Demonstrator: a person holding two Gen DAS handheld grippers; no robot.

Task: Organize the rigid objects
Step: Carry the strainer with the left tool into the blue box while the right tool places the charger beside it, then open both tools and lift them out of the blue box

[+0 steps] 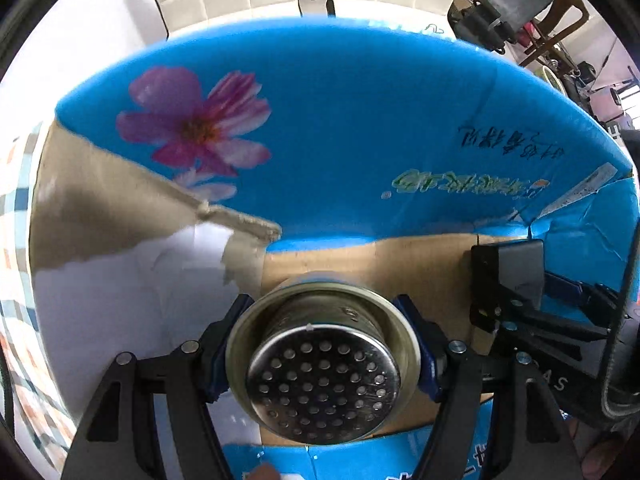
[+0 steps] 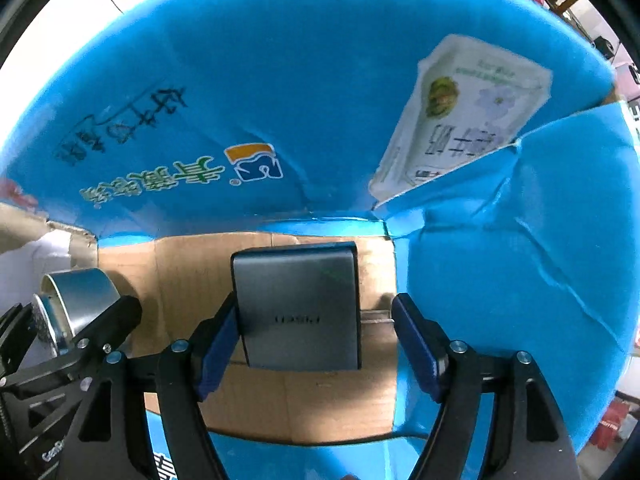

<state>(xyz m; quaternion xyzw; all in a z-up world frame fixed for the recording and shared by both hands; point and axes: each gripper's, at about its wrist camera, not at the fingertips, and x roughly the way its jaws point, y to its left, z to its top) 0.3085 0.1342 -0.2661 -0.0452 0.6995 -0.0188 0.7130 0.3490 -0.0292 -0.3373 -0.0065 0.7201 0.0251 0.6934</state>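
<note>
Left wrist: our left gripper [image 1: 324, 354] clamps the metal strainer [image 1: 322, 364] inside the blue box [image 1: 360, 100]. Our right gripper [image 2: 316, 334] gapes, one pad touching the grey case [image 2: 298, 308] ahead; withdrawing may tip it.

Your cardboard box [image 1: 360, 100] shows bright blue walls with a pink-purple flower print [image 1: 196, 124] and a brown floor; your strainer [image 1: 324, 376] is silvery steel dotted with holes — the flat case [image 2: 298, 312] is plain grey.

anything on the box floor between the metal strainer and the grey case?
No, just bare cardboard box floor between the metal strainer and the grey case, seen in the right wrist view. The left wrist view shows the same gap.
</note>
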